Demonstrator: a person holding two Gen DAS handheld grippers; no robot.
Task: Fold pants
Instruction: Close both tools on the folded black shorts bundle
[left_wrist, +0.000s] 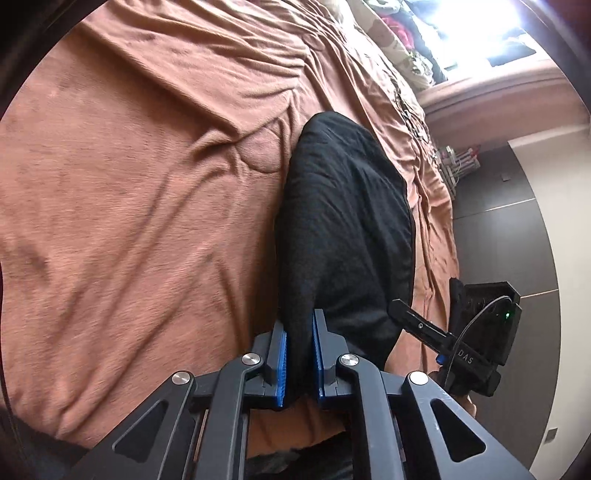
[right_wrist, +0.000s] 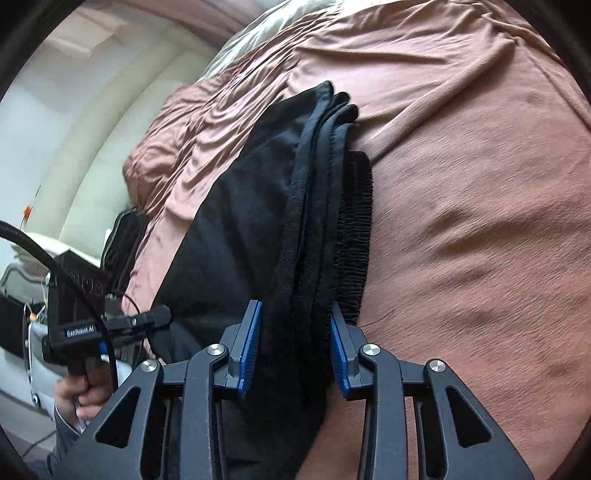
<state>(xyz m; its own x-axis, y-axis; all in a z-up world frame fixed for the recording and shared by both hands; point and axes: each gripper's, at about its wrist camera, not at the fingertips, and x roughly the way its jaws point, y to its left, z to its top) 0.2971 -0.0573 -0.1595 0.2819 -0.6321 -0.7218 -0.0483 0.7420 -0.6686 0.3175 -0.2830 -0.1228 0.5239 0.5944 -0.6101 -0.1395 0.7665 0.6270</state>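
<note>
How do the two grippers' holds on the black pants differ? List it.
The left gripper pinches a thin fold of the black pants, jaws nearly together; the right gripper spans a thick stack of hems and waistband, jaws wider apart. The left grips smooth cloth; the right grips layered edges. Both have blue pads and hold the same pants over the brown bedspread.

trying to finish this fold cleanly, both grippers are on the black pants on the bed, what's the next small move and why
Probably lift both ends together and carry them across. The left gripper is clamped on a pinch of the black pants, and the right gripper has the stacked hems and waistband between its pads, so both ends look secured, while the pants' middle lies on the brown bedspread.
</note>
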